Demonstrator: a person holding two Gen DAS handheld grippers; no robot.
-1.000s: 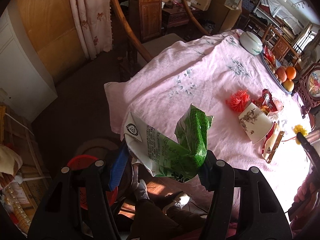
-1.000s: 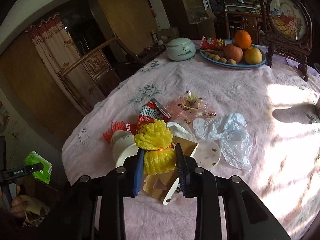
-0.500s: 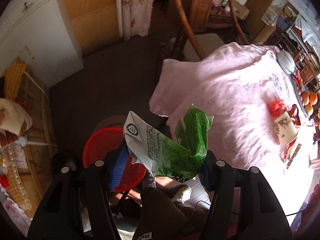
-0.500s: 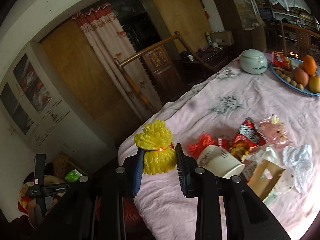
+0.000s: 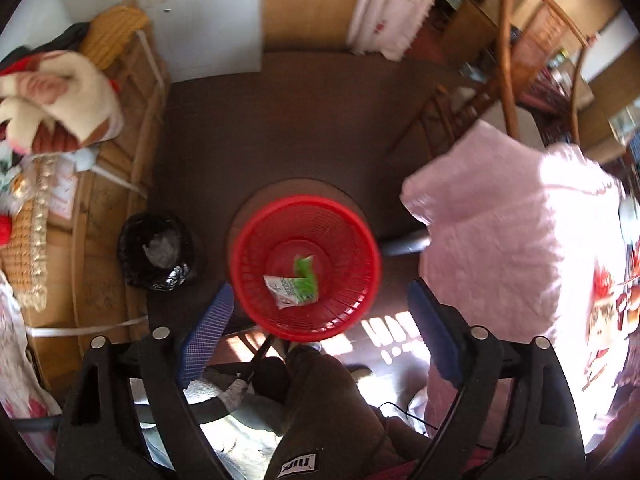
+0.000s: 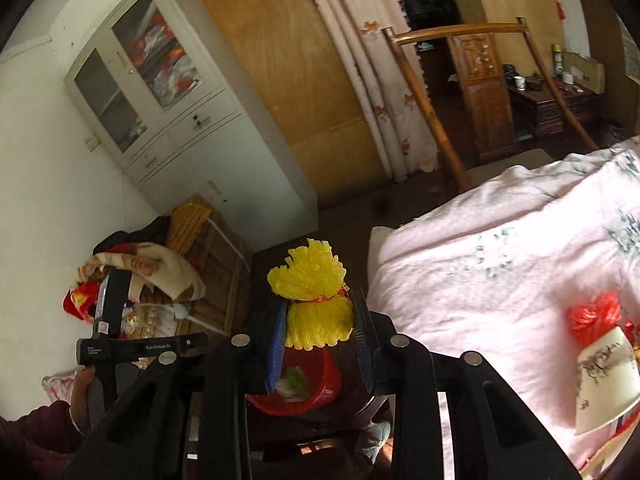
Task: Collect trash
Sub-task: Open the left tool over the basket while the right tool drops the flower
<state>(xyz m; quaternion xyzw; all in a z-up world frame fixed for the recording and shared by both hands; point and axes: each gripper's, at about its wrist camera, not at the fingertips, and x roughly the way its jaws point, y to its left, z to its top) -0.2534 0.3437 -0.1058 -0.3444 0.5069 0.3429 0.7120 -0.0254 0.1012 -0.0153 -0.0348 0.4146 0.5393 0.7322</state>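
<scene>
Two grippers: left [image 5: 320, 312] just spread, green-white wrapper [image 5: 294, 286] in red basket [image 5: 256, 300]; right [image 6: 322, 340] clamps yellow mesh bundle [image 6: 314, 296].

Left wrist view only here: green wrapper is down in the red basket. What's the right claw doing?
Observer: The right claw is shut on a yellow foam net, above the red basket.
Operator: Any trash left on the table?
Observer: Yes, a red foam net lies beside a tipped paper cup on the pink cloth.
Operator: Left claw empty?
Observer: Its jaws have just been opening, nothing between them; the green wrapper lies in the basket.
</scene>
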